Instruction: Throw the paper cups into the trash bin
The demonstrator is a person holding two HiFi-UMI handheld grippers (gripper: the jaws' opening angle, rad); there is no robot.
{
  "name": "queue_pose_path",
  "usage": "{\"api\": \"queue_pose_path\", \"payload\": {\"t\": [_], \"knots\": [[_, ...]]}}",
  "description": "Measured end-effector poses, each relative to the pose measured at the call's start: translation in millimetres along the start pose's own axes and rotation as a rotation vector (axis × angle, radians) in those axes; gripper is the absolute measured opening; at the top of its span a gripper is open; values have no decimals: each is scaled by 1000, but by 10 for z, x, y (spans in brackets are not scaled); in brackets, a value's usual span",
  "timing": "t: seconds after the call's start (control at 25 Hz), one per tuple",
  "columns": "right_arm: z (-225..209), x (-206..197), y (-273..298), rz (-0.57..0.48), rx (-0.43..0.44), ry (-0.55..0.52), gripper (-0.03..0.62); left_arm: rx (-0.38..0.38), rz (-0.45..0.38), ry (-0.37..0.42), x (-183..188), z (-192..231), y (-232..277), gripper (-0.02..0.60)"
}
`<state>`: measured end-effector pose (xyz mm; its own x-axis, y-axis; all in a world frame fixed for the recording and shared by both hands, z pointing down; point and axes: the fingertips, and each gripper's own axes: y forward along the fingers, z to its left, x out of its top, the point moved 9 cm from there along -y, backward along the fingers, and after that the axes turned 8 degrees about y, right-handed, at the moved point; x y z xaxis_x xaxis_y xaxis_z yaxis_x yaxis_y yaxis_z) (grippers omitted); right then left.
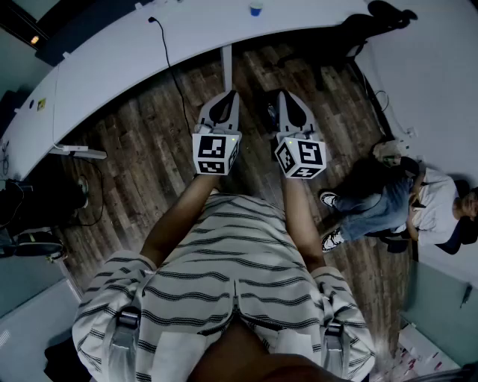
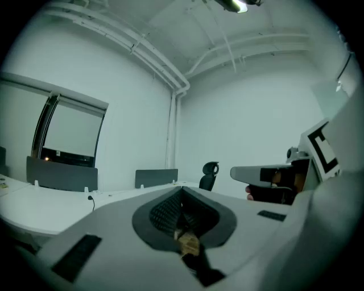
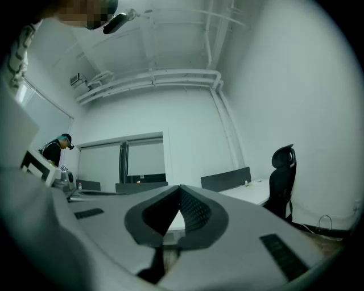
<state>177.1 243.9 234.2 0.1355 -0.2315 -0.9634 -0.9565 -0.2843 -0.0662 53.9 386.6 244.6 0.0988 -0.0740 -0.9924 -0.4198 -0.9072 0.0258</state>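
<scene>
Near the middle of the head view the left gripper (image 1: 228, 97) and the right gripper (image 1: 286, 95) are held side by side, close but apart, both pointing toward the top of the frame; below them are bare forearms and a striped shirt (image 1: 224, 254). In the left gripper view its two jaws are pressed together up to the tip, and nothing is held between them. In the right gripper view the jaws also meet at the tip, leaving only a narrow light slit lower down, and they hold nothing.

Both grippers hang over a dark wooden floor (image 1: 149, 157). A long white counter (image 1: 134, 52) curves across the upper left and top of the head view. At the top centre, on that counter, stands a small cup (image 1: 255, 9) with blue on it, too small to make out further and well apart from both grippers. A black cable (image 1: 170, 63) runs from the counter down to the floor. A black chair (image 1: 377, 19) sits in the upper right corner. At the right edge a person (image 1: 407, 205) sits on the floor.
</scene>
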Motion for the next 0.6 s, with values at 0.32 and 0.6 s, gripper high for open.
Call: {"api": "queue_pose_path", "payload": {"t": [0.32, 0.6], "knots": [[191, -61, 40, 2, -12, -20, 11, -31, 11, -3, -48, 163, -80, 25], [517, -161, 13, -10, -56, -36, 11, -72, 18, -13, -175, 404, -274, 25]]}}
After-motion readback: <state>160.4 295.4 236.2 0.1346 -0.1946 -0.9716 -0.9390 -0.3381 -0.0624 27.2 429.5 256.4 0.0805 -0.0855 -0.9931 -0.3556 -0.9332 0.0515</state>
